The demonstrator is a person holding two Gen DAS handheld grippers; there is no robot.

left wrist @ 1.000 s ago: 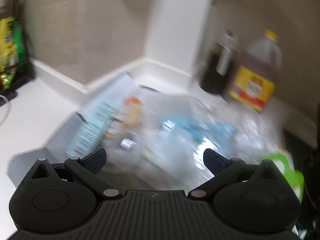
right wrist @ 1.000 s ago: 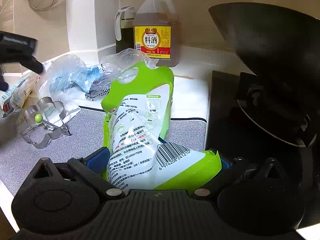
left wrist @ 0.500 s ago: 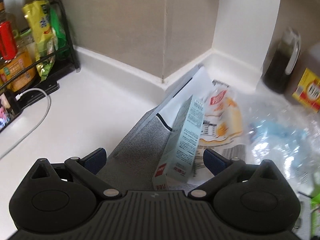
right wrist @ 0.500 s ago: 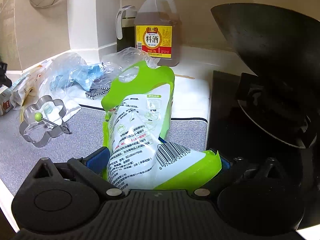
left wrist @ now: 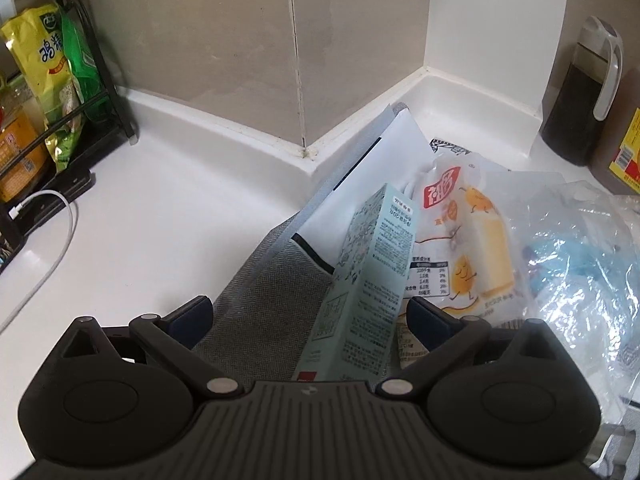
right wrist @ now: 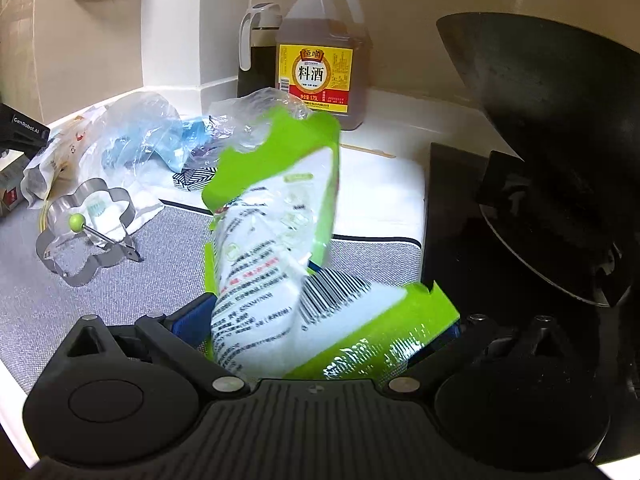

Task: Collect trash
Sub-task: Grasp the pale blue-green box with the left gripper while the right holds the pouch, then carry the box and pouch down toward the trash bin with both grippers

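My left gripper is open just above the grey mat. A pale teal carton lies between its fingers, close to the right one. Beside the carton lie a white and orange snack wrapper and crumpled clear plastic with blue inside. My right gripper is open wide. A green and white bag stands up between its fingers, filling the gap and blurred. Clear plastic and the left gripper's body show at the left of the right wrist view.
A flower-shaped metal ring with a green knob lies on the mat. A cooking wine jug and dark sauce bottle stand by the wall. A black wok sits on the hob. A rack of packets and white cable are far left.
My left gripper swung left from the plastic pile and settled over the teal carton. The green bag in my right gripper has shifted and crumpled a little; that gripper tilted slightly.
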